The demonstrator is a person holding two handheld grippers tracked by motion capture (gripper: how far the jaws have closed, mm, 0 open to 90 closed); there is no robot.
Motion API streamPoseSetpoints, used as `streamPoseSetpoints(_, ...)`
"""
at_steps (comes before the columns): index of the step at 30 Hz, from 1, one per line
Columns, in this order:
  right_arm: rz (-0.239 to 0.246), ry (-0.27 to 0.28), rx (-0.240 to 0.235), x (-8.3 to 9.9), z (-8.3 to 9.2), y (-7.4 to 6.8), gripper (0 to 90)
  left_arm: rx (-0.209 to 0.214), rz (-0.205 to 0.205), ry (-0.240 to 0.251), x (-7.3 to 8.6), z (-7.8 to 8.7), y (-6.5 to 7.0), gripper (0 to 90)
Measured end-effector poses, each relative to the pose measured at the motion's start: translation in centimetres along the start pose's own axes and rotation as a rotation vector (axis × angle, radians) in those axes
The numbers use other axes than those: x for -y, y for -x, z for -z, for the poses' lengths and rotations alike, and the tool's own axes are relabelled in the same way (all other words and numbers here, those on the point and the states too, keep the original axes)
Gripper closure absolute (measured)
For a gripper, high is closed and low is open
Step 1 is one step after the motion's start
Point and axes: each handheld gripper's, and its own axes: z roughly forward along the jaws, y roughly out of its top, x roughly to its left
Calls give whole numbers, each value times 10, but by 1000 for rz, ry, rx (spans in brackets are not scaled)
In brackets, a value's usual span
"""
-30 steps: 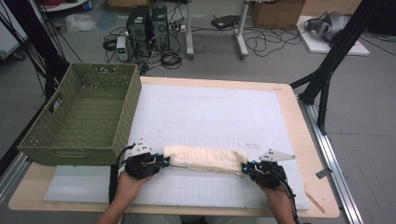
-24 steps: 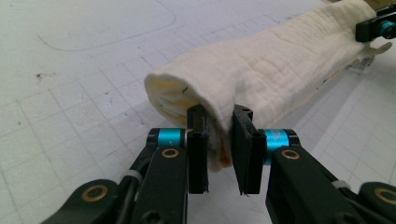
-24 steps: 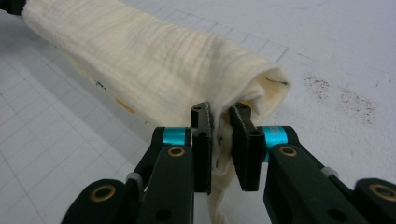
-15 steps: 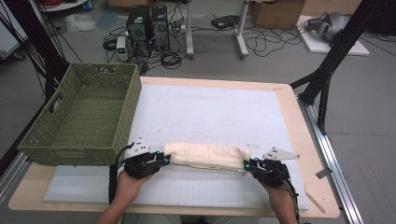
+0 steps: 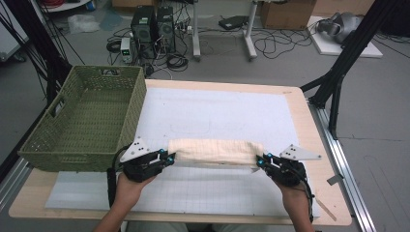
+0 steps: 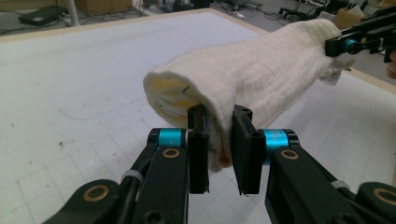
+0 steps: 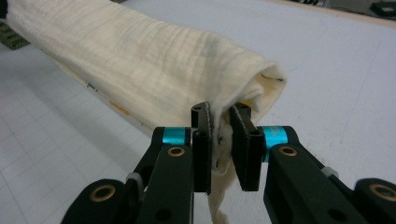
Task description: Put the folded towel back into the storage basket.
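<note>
Two grippers are being used on one cream, quilted cloth, folded into a long roll. Largest in the high view, the wooden table [image 5: 319, 145] is being covered across the middle of the frame by a white gridded mat [image 5: 227, 116]. At the left of the frame a green woven basket [image 5: 84, 121] is standing on the table's corner, apparently holding nothing.

The folded cloth [image 5: 215, 151] is being held level in the lower middle of the frame, stretched between the two hands and apparently just clear of the mat, to the right of the basket's near corner. The left end is being clamped by the left gripper [image 5: 169, 158]: in the left gripper view the jaws are drawn together on a pinch of the cloth's [image 6: 252, 70] lower edge. The right end is being clamped by the right gripper [image 5: 259, 162], whose jaws in the right gripper view are likewise pressed together on a bunched corner of the cloth [image 7: 140, 60].

The step in hand is judged to be the carrying of the folded cloth, most likely towards the basket. For the next move both hands would need to be shifted left and raised over the basket's rim together, with the spacing kept even so that the fold is not pulled open.
</note>
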Motion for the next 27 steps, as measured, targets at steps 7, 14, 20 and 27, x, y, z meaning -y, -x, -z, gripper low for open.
streamPoseSetpoints(7,25,49,8,-27,-3,2,797,-14,-25,50,-20,15,-1,775)
streamPoseSetpoints(14,53,74,9,-57,-13,1,798,-40,-52,78,-36,31,-4,777)
streamPoseSetpoints(20,74,87,-2,-76,-25,-5,798,-65,-54,101,-42,46,-10,777)
streamPoseSetpoints(27,104,90,-15,-93,-41,-14,797,-100,-54,118,-44,62,-19,777)
